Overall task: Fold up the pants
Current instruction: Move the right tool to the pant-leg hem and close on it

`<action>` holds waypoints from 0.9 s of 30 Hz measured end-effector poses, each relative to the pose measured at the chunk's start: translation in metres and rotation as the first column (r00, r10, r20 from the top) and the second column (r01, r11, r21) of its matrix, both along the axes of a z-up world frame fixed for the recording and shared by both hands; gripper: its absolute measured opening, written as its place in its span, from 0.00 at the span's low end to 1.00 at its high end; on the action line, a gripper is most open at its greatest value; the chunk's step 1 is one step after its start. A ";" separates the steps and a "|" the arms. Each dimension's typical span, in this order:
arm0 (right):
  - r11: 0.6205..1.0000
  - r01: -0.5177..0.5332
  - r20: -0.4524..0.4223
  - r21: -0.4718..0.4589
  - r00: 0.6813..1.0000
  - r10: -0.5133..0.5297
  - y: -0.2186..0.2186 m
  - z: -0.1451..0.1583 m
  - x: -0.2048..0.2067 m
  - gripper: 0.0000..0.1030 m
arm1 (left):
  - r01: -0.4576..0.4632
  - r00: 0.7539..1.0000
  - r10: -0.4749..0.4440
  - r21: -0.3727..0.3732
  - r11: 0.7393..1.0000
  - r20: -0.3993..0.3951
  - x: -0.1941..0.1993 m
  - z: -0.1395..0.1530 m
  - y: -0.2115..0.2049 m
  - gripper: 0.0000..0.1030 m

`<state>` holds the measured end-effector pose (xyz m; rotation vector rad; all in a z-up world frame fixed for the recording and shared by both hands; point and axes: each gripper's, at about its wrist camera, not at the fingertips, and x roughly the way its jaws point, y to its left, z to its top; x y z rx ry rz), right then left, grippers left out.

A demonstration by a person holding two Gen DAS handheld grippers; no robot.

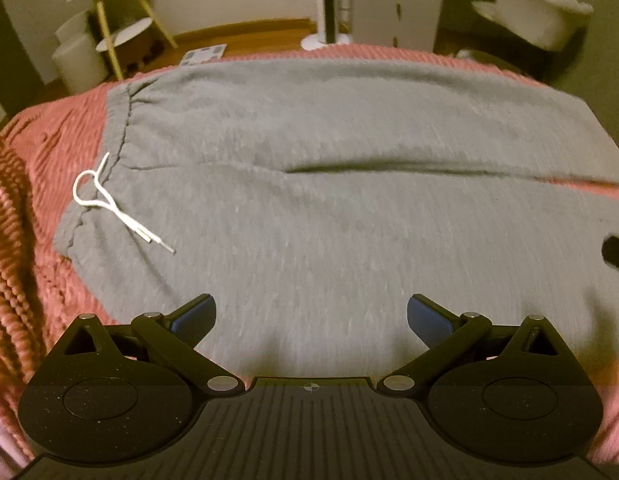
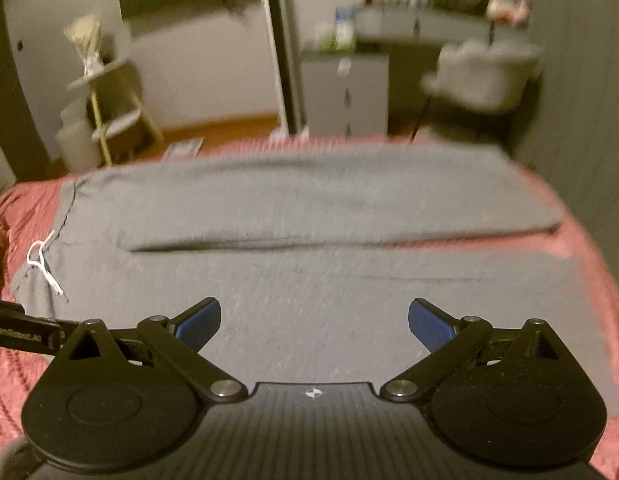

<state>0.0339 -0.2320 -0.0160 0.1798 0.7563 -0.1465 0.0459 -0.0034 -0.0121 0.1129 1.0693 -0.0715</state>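
Grey sweatpants [image 1: 329, 152] lie flat on a pink ribbed bedspread [image 1: 41, 148], waistband to the left, legs running right. A white drawstring [image 1: 105, 204] lies at the waistband. My left gripper [image 1: 311, 316] is open and empty, hovering over the near leg by the near edge. In the right wrist view the pants [image 2: 309, 216] show both legs with a dark gap between them. My right gripper [image 2: 314, 320] is open and empty over the near leg. The drawstring [image 2: 45, 266] sits far left. Part of the left gripper [image 2: 13, 328] shows at the left edge.
Past the bed's far edge stand a small tiered side table [image 1: 121, 20], a grey drawer cabinet [image 1: 397, 4] and a fluffy white chair [image 1: 537, 20]. A paper sheet [image 1: 203, 56] lies on the wooden floor. The bedspread bunches at the left [image 1: 5, 208].
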 end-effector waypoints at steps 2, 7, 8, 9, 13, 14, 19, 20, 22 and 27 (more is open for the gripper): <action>0.998 0.033 0.053 0.046 0.998 -0.035 -0.017 0.002 0.026 0.97 | -0.030 1.000 0.030 -0.014 0.999 0.010 0.011 -0.001 0.002 1.00; 0.950 0.197 0.009 0.242 0.979 -0.205 -0.090 -0.013 0.133 0.97 | -0.105 0.992 0.103 0.018 0.994 0.071 0.040 -0.012 0.009 1.00; 0.935 0.228 -0.009 0.273 0.972 -0.234 -0.103 -0.019 0.155 0.97 | -0.118 0.990 0.114 0.039 0.992 0.087 0.045 -0.016 0.011 1.00; 0.918 0.262 -0.027 0.297 0.963 -0.267 -0.116 -0.026 0.178 0.97 | -0.129 0.988 0.122 0.061 0.990 0.099 0.050 -0.020 0.013 1.00; 0.864 0.382 -0.092 0.329 0.923 -0.374 -0.154 -0.052 0.259 0.97 | -0.168 0.980 0.159 0.072 0.983 0.117 0.071 -0.032 0.026 1.00; 0.858 0.405 -0.107 0.315 0.914 -0.392 -0.160 -0.058 0.275 0.97 | -0.171 0.979 0.164 0.058 0.984 0.118 0.076 -0.034 0.029 1.00; 0.805 0.518 -0.218 0.290 0.855 -0.472 -0.188 -0.092 0.342 0.89 | -0.166 0.978 0.164 0.011 0.986 0.132 0.095 -0.042 0.035 1.00; 0.795 0.535 -0.221 0.284 0.844 -0.488 -0.191 -0.096 0.349 0.88 | -0.168 0.976 0.164 0.018 0.986 0.141 0.097 -0.044 0.034 1.00; 0.777 0.580 -0.242 0.244 0.812 -0.531 -0.194 -0.103 0.358 0.86 | -0.162 0.976 0.154 0.040 0.986 0.155 0.097 -0.049 0.030 1.00; 0.829 0.555 -0.279 0.067 0.808 -0.518 -0.181 -0.112 0.363 0.35 | -0.130 0.984 0.122 0.058 0.990 0.128 0.098 -0.062 0.027 1.00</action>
